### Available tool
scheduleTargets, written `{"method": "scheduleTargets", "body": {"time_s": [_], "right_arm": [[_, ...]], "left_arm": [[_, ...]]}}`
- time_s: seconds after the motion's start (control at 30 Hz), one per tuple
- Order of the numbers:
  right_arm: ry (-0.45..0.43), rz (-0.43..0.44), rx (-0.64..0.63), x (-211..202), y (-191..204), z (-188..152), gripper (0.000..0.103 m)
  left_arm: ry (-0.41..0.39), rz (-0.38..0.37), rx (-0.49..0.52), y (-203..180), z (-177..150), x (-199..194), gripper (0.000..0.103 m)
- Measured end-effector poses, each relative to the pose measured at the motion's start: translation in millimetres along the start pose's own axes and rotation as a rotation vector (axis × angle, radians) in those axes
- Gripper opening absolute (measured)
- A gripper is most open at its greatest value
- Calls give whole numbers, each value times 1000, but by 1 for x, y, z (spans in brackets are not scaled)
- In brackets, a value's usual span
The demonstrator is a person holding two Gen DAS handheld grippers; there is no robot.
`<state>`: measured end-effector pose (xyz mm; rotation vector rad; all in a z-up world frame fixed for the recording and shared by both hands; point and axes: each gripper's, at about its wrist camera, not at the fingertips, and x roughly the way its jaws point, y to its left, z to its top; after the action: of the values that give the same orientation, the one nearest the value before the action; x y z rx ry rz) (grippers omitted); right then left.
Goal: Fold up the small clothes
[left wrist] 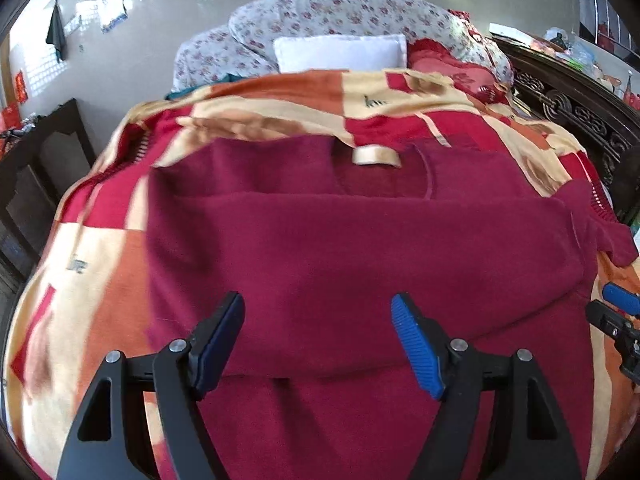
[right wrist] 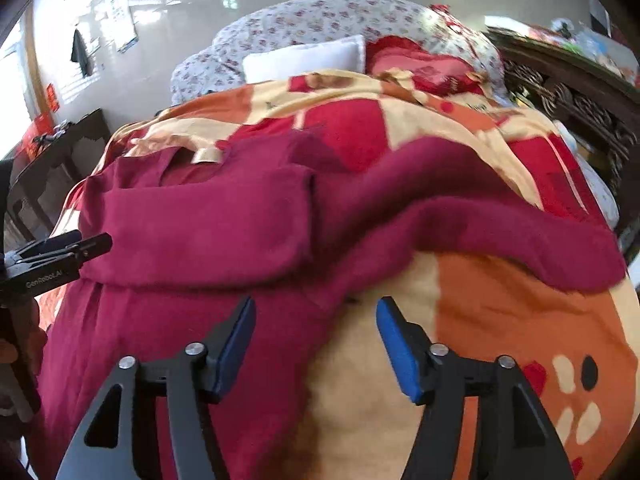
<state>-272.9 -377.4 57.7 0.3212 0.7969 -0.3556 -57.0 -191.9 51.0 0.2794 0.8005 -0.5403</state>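
A dark red sweater (left wrist: 360, 248) is seen spread on a bed, on top of a patchwork blanket (left wrist: 100, 248) in red, orange and cream. One sleeve is laid across the body of the sweater, forming a broad horizontal band below the neckline. A cream label (left wrist: 376, 157) is visible at the collar, on the far side of the sweater from the cameras.

In the right wrist view the other sleeve (right wrist: 500, 224) is seen stretched out sideways from the sweater over the blanket, not folded in.

The left claw (left wrist: 318, 330) is held above the near part of the sweater, jaws spread wide, with nothing between the blue pads (left wrist: 416, 344). No contact with the cloth can be confirmed.

The right claw (right wrist: 316, 340) is likewise wide apart and empty. It is positioned over the near right edge of the sweater, where red cloth gives way to blanket. Its tip is also caught at the right margin of the left wrist view, just beside the sweater.

Beyond the sweater, at the head of the bed, a white pillow (left wrist: 340, 53) is noted in front of a flowered quilt (left wrist: 332, 12). A carved dark wooden frame (left wrist: 568, 112) is recorded to the right of the sweater.
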Motion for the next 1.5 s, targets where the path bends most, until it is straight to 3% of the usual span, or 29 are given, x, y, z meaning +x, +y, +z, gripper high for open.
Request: {"method": "scheduleTargets", "body": {"time_s": [0.17,0.27,0.53,0.63,0.8,0.83,0.9,0.93,0.97,1.03,1.2,1.37,1.5], "right_arm": [[-12,8,94,-9,-40,-5,68],[-33,-49,144,-19,-76,-4,69],[-37,-180,458,-21,-218,-7,71],[-30,-128,600,-10,-260,-12,71],[-152,-103,711,-5,-292,-4,71],[-170,-106,719,-3,-296,-1,69],[-194,-114,713,2,-299,5,52],[-196,-97,719,3,-299,6,29],[-199,-68,734,2,-300,6,16],[-248,-16,746,-10,-297,9,12],[-401,-19,688,-78,-283,25,9],[-518,-20,551,-147,-249,57,9],[-591,73,466,-190,-207,79,9]], "left_arm": [[48,-21,6,-23,-1,24,75],[62,-22,14,-29,-3,32,75],[67,-46,-25,-28,-2,39,80],[66,-48,-27,-28,-2,38,81],[68,-48,-19,-27,-1,40,82],[69,-48,-20,-27,-1,40,82],[70,-49,-19,-27,-1,40,82],[74,-50,-16,-26,-1,40,82],[77,-51,-14,-26,-1,39,82],[81,-54,-13,-23,0,36,82],[51,-48,-28,-7,3,22,82],[35,-35,-62,13,4,12,82],[33,-44,-86,26,2,5,82]]}}
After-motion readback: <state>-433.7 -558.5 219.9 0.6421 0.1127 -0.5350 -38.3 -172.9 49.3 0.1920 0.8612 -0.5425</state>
